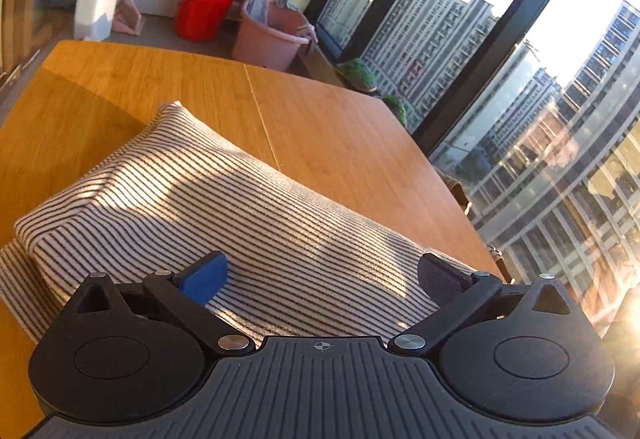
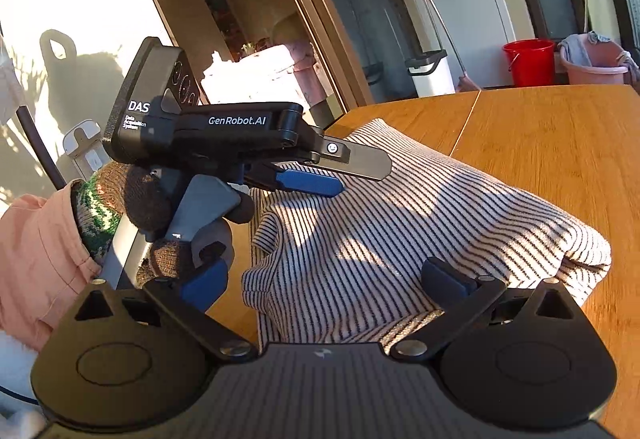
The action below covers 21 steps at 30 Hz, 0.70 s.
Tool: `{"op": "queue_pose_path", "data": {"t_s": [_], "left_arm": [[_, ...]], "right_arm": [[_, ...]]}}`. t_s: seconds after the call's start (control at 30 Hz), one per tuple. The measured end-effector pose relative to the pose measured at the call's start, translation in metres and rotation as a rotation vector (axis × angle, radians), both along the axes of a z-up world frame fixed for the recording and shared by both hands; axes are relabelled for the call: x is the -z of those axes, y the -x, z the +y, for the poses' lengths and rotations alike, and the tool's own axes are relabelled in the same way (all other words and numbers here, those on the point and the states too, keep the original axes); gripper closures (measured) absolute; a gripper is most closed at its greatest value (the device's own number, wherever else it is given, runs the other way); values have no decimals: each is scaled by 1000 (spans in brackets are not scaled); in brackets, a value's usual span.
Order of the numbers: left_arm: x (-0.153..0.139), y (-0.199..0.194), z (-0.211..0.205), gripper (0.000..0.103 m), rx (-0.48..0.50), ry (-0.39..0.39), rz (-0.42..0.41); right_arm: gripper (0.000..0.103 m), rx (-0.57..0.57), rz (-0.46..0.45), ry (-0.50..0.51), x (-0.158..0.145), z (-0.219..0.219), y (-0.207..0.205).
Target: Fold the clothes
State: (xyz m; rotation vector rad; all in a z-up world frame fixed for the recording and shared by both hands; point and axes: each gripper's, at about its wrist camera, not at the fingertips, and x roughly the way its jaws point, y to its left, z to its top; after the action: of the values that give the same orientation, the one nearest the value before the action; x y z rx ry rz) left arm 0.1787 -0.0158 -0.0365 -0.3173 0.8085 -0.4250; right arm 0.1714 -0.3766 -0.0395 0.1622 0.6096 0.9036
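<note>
Right gripper [image 2: 324, 279] spread wide above folded striped shirt [image 2: 400, 223] on wooden table [image 2: 560, 151]; left gripper [image 1: 322, 273] also wide, over shirt's near edge.

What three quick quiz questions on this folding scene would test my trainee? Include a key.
1. True or false: the left gripper is clamped on the striped garment.
2. The bucket on the floor beyond the table is: A) blue B) red C) green.
3. Fill in: in the right wrist view, the left gripper points at the garment's ___ edge.

Key:
1. False; its jaws stand wide apart above the cloth.
2. B.
3. Left; the right gripper is also open, over the near edge.
</note>
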Motion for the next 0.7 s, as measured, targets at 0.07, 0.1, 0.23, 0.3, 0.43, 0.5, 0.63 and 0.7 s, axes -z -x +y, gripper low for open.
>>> {"op": "queue_pose_path", "data": {"t_s": [0.07, 0.1, 0.23, 0.3, 0.43, 0.5, 0.63, 0.7], "left_arm": [[-8, 5, 8, 0, -38, -16, -21], [-9, 7, 10, 0, -34, -7, -17], [-2, 8, 10, 0, 31, 62, 54], [2, 9, 4, 0, 56, 62, 61], [6, 13, 0, 0, 71, 49, 60], [10, 12, 2, 0, 82, 51, 63], [12, 4, 2, 0, 83, 91, 78], [15, -2, -8, 0, 114, 93, 73]], "right_arm": [[0, 15, -112, 25, -19, -17, 9], [0, 48, -181, 56, -28, -25, 12], [41, 127, -226, 136, -41, -38, -12], [53, 124, -182, 181, -36, -33, -31], [53, 106, -123, 316, -3, -18, -50], [52, 95, -79, 341, 13, -15, -52], [52, 54, -24, 324, 14, -22, -25], [52, 26, -27, 337, 10, -24, 0]]}}
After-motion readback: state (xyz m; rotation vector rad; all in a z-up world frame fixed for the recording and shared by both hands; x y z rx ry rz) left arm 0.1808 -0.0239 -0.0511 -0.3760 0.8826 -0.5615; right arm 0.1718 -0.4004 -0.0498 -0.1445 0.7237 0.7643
